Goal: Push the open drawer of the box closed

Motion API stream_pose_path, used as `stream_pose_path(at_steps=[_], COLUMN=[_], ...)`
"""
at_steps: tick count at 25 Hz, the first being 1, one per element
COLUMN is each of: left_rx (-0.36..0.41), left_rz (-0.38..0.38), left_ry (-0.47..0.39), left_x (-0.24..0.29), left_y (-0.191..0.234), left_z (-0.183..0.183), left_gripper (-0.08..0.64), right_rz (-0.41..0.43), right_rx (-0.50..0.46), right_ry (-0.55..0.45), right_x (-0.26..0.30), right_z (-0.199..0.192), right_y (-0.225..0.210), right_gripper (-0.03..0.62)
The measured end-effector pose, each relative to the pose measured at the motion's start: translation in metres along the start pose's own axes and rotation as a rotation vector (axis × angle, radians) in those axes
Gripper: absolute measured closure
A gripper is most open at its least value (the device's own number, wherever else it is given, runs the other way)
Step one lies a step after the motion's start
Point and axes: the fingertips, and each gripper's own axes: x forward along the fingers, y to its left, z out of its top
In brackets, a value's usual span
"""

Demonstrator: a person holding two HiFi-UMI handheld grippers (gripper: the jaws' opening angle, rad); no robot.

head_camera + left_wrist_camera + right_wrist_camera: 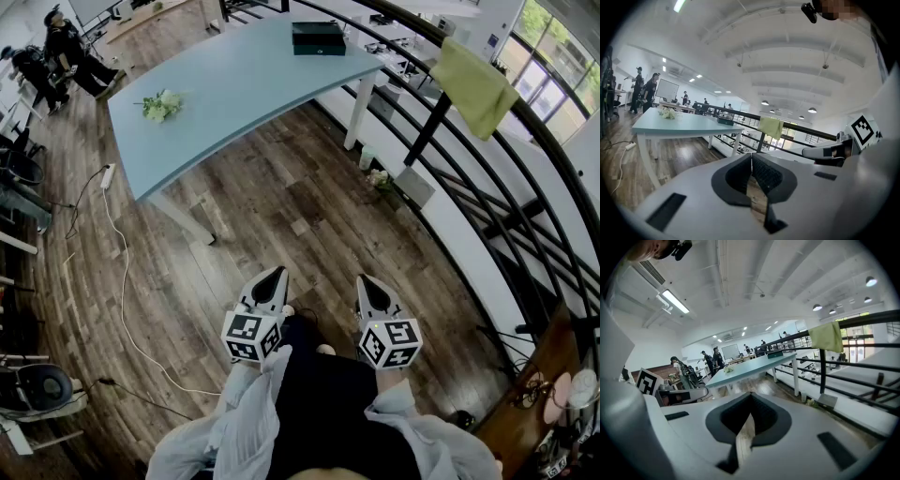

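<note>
The surface (234, 84) is pale blue, the box (319, 37) black, the flowers (161, 105) white and green. The floor (281, 216) is dark brown wood grain. The cloth (473, 82) is yellow-green, the railing (427, 131) black. The left gripper (275, 274) and right gripper (363, 281) are pale grey, with black-and-white square markers.

Upper centre: the pale blue rectangular table (234, 89) had a smooth, matt top. Centre: the dark brown wooden plank floor (281, 206) was grained, with a low sheen. Upper right: a matt yellow-green cloth (473, 84) hung over the black metal railing (427, 131). Bottom: the left gripper (278, 272) and right gripper (364, 279) were smooth, matt grey plastic.
</note>
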Motion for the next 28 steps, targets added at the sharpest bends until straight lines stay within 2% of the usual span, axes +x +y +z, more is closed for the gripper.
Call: stream_pose_path(at_steps=[6, 9, 15, 21, 28], left_rx=[0.018, 0.005, 0.014, 0.008, 0.021], left_rz=[0.0, -0.007, 0.004, 0.002, -0.004], left_ry=[-0.011, -0.016, -0.025, 0.015, 0.015], left_x=[-0.041, -0.05, -0.059, -0.066, -0.049], left_y=[-0.03, -0.043, -0.058, -0.069, -0.069], left_z=[-0.011, -0.017, -0.017, -0.036, -0.032], left_gripper=[0.541, 0.541, 0.543, 0.543, 0.541], right_rz=[-0.011, -0.004, -0.004, -0.009, -0.032], right_rx=[0.058, 0.023, 0.015, 0.029, 0.045], right_ry=[-0.039, -0.057, -0.078, -0.06, -0.053], right_x=[-0.039, -0.052, -0.075, -0.085, -0.078], right_z=[-0.019, -0.019, -0.02, -0.035, -0.034], right_y=[0.008, 0.011, 0.011, 0.007, -0.008], right_gripper=[0.584, 0.584, 0.584, 0.584, 0.584])
